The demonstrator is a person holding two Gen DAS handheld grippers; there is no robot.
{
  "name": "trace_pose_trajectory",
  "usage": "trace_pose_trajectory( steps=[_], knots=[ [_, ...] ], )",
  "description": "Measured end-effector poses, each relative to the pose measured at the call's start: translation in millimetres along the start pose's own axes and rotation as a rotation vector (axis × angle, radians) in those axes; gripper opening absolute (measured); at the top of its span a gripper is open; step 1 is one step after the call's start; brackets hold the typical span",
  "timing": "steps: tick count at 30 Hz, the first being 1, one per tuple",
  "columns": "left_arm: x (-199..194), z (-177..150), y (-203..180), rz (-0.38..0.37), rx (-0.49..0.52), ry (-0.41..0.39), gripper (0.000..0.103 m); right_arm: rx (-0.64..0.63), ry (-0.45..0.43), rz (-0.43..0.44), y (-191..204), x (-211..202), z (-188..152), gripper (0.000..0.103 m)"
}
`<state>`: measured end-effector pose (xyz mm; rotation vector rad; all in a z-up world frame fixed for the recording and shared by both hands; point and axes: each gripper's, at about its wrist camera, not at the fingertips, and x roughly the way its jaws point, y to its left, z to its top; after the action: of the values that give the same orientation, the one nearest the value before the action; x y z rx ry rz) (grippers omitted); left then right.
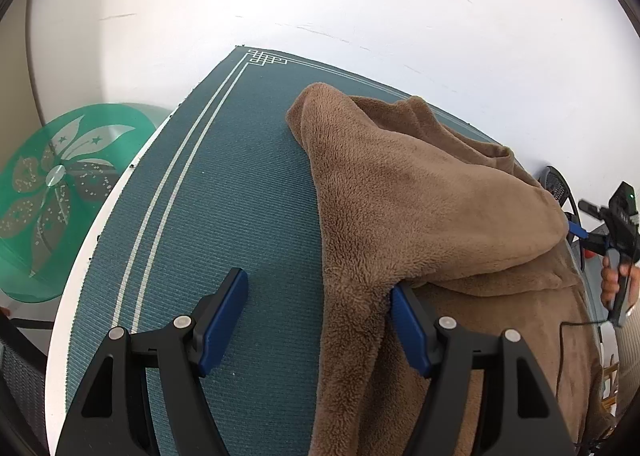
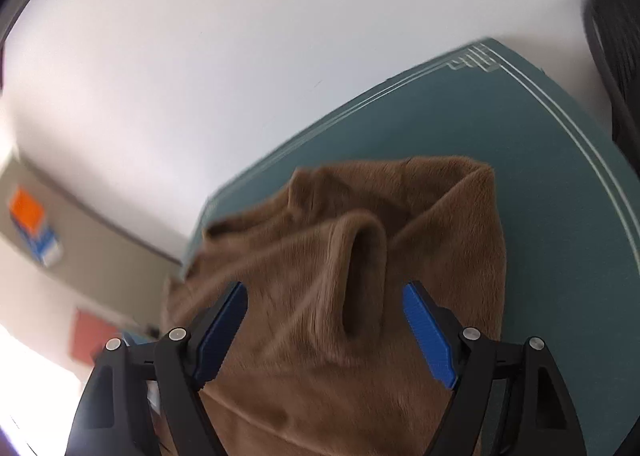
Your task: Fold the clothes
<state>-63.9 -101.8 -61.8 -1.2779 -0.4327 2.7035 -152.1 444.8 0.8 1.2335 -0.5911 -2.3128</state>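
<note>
A: Where is the brown fleece garment (image 1: 420, 192) now?

B: It lies in a loose heap on the dark green woven mat with pale border lines (image 1: 224, 192). Your left gripper (image 1: 318, 320) has its fingers spread wide and holds nothing. The left blue pad is over bare mat, and the right pad is tucked under an overhanging fold of the fleece.

A: And my right gripper (image 2: 324, 330)?

B: Also spread apart and empty. A rolled cuff opening (image 2: 362, 276) sits between its fingers, a little ahead of them.

A: How will it handle?

B: I think it is soft, thick and limp, so it will sag and slide over itself. Take a hemmed edge or the cuff, and pinch only one layer, not the puffy middle.
</note>
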Motion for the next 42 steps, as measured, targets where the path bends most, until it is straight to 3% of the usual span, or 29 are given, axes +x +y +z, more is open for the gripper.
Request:
trace_pose_trajectory(
  steps=[2,3,4,6,7,9,12,14,16,19,22,24,26,27,28,35,39,42],
  knots=[
    [0.2,0.2,-0.7,0.005,0.003,0.001,0.074,-0.062,0.030,-0.033,11.0,9.8,-9.1,0.077],
    [0.3,0.2,-0.7,0.005,0.004,0.001,0.074,-0.086,0.046,-0.050,14.0,14.4,-13.0,0.067],
    [0.3,0.3,-0.7,0.006,0.004,0.002,0.074,-0.099,0.062,-0.073,15.7,20.2,-15.2,0.048],
    [0.2,0.4,0.1,0.003,0.002,0.001,0.074,-0.109,0.091,-0.116,18.8,31.4,-17.3,0.022],
    [0.0,0.4,0.8,0.000,-0.001,0.000,0.074,-0.102,0.100,-0.121,19.5,33.9,-17.7,0.015],
    [-0.7,0.2,3.0,-0.011,-0.011,-0.003,0.074,-0.091,0.072,-0.103,26.1,23.4,-19.1,0.008],
    [-1.2,-0.1,5.5,-0.022,-0.022,-0.008,0.074,-0.051,-0.024,0.003,38.5,-18.4,-21.9,0.007],
    [-1.5,-0.2,5.1,-0.020,-0.022,-0.008,0.074,-0.033,-0.069,0.037,42.6,-44.9,-27.8,0.007],
    [-1.6,-0.1,4.5,-0.017,-0.019,-0.008,0.074,-0.054,-0.057,-0.021,43.9,-51.9,-38.0,0.007],
    [-1.9,0.1,4.8,-0.019,-0.021,-0.008,0.074,-0.134,0.003,-0.188,41.6,-36.3,-52.7,0.007],
    [-2.2,0.2,6.4,-0.027,-0.027,-0.010,0.074,-0.093,0.063,-0.228,21.9,-11.4,-58.5,0.009],
    [-2.5,-0.2,6.8,-0.030,-0.030,-0.010,0.074,-0.086,0.078,-0.237,14.7,-3.6,-60.7,0.016],
    [-2.3,-0.3,5.9,-0.025,-0.026,-0.009,0.074,-0.141,0.057,-0.263,26.9,-8.9,-62.6,0.034],
    [-1.7,0.0,5.9,-0.023,-0.025,-0.008,0.074,-0.169,0.046,-0.276,33.1,-11.6,-63.6,0.062],
    [-1.5,0.3,5.7,-0.022,-0.023,-0.007,0.074,-0.197,0.035,-0.289,39.2,-14.2,-64.5,0.077],
    [-22.0,7.4,-5.3,0.048,-0.004,0.044,0.077,-0.392,-0.042,-0.379,82.0,-32.8,-71.4,0.079],
    [-48.4,23.1,-33.7,0.066,0.072,-0.020,0.082,-0.500,-0.075,-0.416,105.5,-37.7,-76.8,0.079],
    [-39.8,36.9,-59.6,0.068,0.137,-0.030,0.083,-0.540,-0.048,-0.391,114.0,-16.7,-82.2,0.079]
  ],
)
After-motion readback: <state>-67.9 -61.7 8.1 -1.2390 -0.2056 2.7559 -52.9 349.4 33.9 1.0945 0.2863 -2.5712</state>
